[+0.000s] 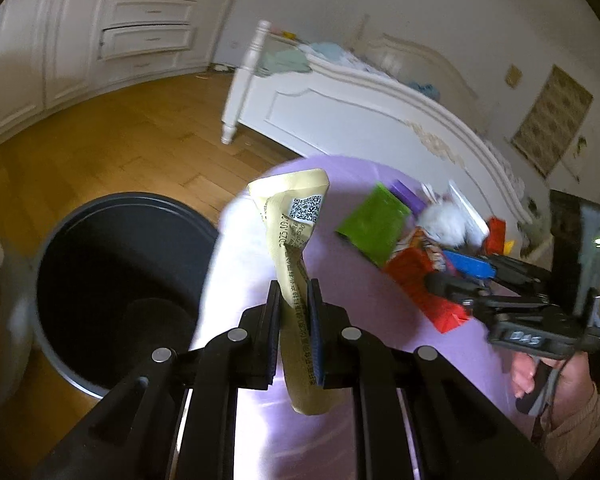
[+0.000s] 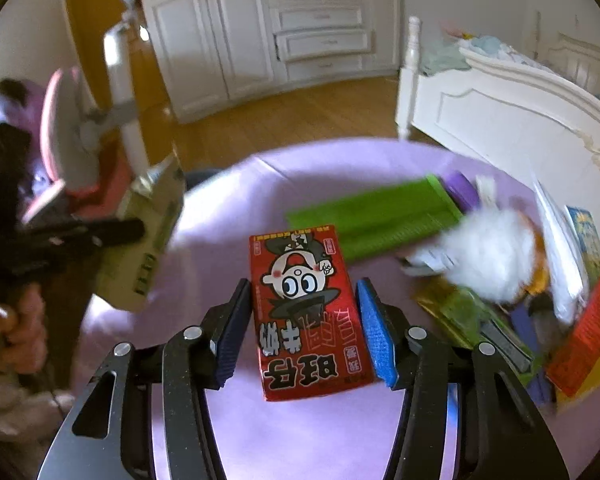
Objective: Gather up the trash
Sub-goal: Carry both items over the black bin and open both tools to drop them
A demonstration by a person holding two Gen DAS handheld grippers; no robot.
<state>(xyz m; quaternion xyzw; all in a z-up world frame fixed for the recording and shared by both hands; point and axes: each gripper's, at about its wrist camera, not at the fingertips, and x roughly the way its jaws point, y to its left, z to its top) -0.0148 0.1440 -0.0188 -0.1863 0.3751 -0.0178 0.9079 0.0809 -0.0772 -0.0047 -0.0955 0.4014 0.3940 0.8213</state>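
Two pieces of trash are engaged at once. Item one: a crumpled yellow wrapper, printed with a QR code and a date, is clamped between the closed pads of the left gripper and is held upright above the edge of the purple table, with the open dark bin just to its left on the wooden floor. Item two: a red carton, printed with a cartoon face and large characters, is seen lying flat on the purple cloth between the blue pads of the right gripper. The left pad is set against the carton's edge; a sliver of gap is seen at the right pad, so a firm grip cannot be confirmed. In the left wrist view the same carton is found at the tips of the right gripper.

Further litter is catalogued on the table beyond the carton: a green packet, a purple lid, a white fluffy wad, and a mixed heap of coloured wrappers at the right edge.

Surroundings noted: a white bed frame and white cupboards.
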